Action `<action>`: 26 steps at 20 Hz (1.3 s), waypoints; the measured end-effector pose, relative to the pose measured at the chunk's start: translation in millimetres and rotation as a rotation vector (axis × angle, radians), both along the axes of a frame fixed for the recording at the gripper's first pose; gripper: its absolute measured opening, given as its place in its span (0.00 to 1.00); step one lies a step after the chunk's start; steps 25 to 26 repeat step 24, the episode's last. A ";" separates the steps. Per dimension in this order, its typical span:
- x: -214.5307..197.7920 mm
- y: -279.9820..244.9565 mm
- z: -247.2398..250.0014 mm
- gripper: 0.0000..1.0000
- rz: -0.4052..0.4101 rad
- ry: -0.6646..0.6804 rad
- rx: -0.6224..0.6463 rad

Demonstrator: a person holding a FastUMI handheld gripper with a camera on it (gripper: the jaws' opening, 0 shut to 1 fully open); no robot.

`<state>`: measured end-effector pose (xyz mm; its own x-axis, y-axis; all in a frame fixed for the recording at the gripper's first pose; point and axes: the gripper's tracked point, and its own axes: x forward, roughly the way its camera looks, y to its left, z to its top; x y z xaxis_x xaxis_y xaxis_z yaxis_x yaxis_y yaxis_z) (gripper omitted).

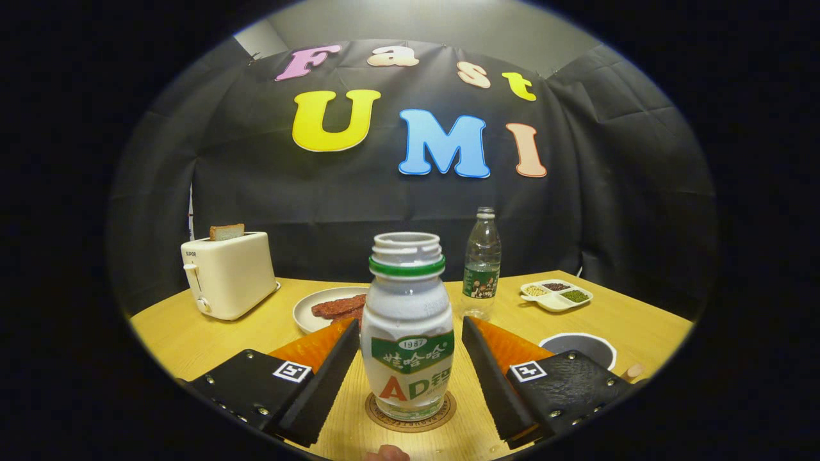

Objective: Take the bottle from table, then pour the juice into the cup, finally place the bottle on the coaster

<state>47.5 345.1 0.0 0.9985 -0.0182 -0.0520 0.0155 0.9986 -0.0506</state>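
A: Bottle (407, 326), centre of frame. White body, green neck ring, cap off, upright. It stands on the round coaster (410, 412), low in the frame, on the yellow wooden surface (192, 333).

B: And the gripper (410, 371)?

A: Spread wide. Black fingers (327, 378) flank the bottle, one each side. A clear gap shows between each pad and the bottle wall. Neither finger touches it.

B: So it isn't gripping the bottle.

A: No. The bottle bears on the coaster alone. Orange panels sit behind the fingers, with a square marker on each.

B: The cup?

A: Lower right of frame, beyond the right finger: white rim, dark inside, cup (580, 346). Part of it is hidden by the gripper body. I cannot tell its contents.

B: What else is on the surface?

A: Left of frame, a cream toaster (227, 274) with a slice of bread (227, 232) sticking up from its slot. Centre left, behind the bottle, a white plate (311, 307) with dark reddish strips on it. Right of centre, further back, a clear water bottle (482, 259) with a dark label, upright. Right of frame, a small divided dish (556, 296) holding beans or grains in separate compartments.

B: Anything at the bottom edge?

A: A fingertip (386, 454), just below the coaster. Only a sliver is visible.
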 end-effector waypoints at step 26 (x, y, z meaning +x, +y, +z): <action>-125.9 -15.3 153.5 0.97 0.073 -0.128 0.040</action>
